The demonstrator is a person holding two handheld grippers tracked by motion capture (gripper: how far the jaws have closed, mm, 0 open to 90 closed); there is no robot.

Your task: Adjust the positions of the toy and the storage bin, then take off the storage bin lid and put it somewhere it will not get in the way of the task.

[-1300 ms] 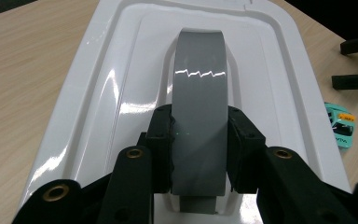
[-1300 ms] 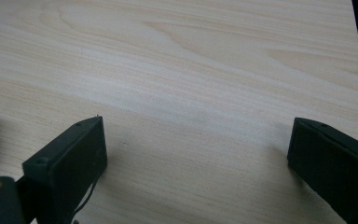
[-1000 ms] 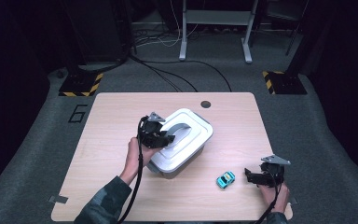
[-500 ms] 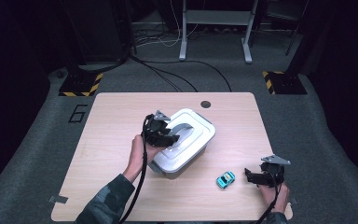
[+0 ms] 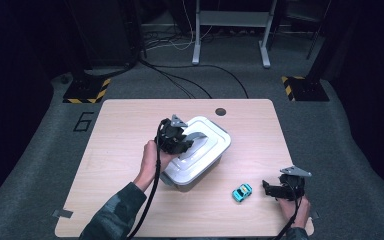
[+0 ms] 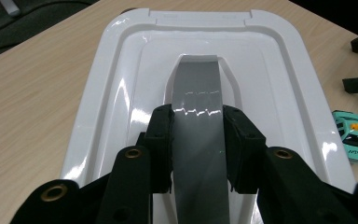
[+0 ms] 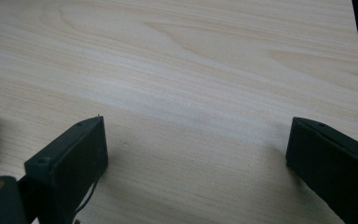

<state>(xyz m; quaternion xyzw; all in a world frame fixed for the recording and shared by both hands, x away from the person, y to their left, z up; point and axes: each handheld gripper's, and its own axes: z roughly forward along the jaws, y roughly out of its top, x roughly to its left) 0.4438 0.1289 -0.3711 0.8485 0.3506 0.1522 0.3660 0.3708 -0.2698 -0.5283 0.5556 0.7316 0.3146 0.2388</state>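
Left claw [image 6: 198, 142] clamps the lid's grey handle [image 6: 196, 93] between its jaws.

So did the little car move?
No. The car sits in the same spot near the table's front edge, between the box and right gripper.

A white plastic box [image 5: 200, 155] sits near the middle of the wooden table, turned askew to its edges; its glossy white lid [image 6: 121, 93] is on, stepped in raised tiers; a grey strap handle [image 6: 198, 135] runs along the lid's centre, arched above a recess, clamped on both sides between black jaws.
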